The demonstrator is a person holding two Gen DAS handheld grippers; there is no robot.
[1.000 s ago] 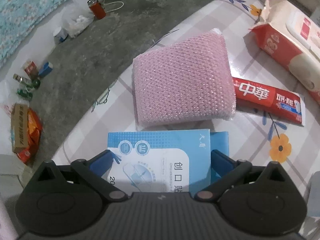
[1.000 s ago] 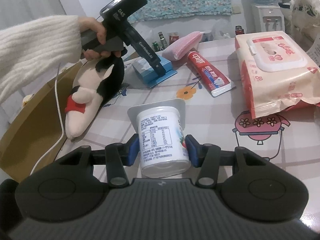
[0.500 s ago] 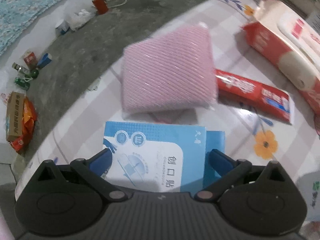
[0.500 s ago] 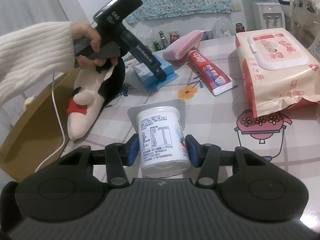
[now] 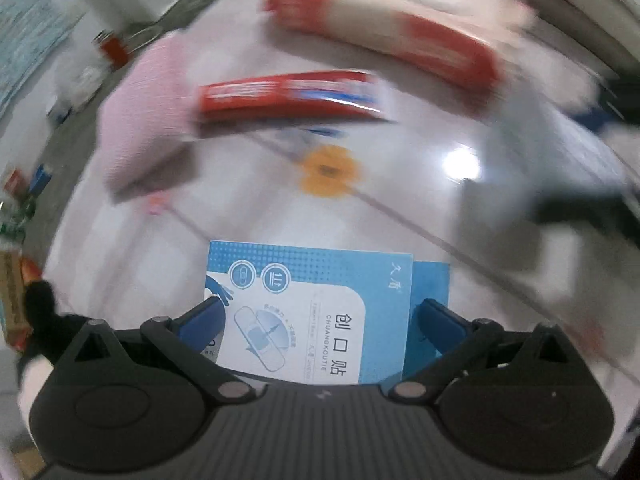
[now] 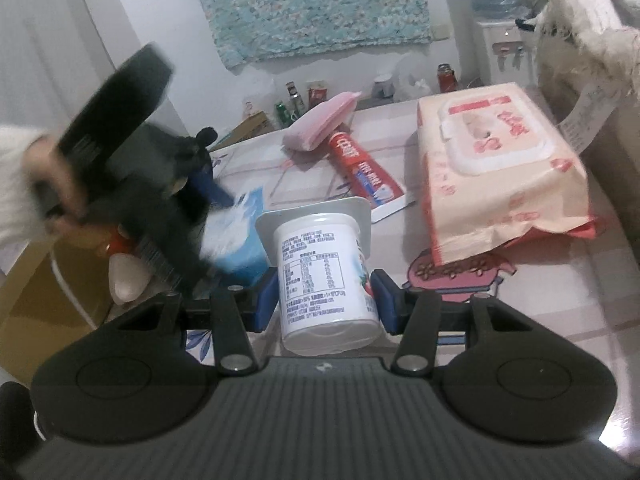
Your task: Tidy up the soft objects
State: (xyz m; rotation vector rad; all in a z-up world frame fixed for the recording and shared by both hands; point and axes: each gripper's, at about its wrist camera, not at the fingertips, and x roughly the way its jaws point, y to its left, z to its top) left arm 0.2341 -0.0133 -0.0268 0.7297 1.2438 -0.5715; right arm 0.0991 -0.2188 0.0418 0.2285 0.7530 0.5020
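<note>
Left gripper point(image 5: 316, 318): jaws closed on a blue bandage box point(image 5: 320, 312), carried above the patterned table point(image 5: 400, 220); the view is motion-blurred. Pink sponge point(image 5: 140, 120) at 10 o'clock, resting against a red toothpaste box point(image 5: 288, 94) at 12 o'clock; wet-wipes pack point(image 5: 380, 32) at 1 o'clock. Right gripper point(image 6: 325, 300): jaws clamped on a white yogurt cup point(image 6: 324, 276) lying on its side. In this view the sponge point(image 6: 320, 120) lies at 12 o'clock, near the table's far edge. A black-and-white plush toy point(image 6: 128, 272) shows at 9 o'clock, partly hidden.
</note>
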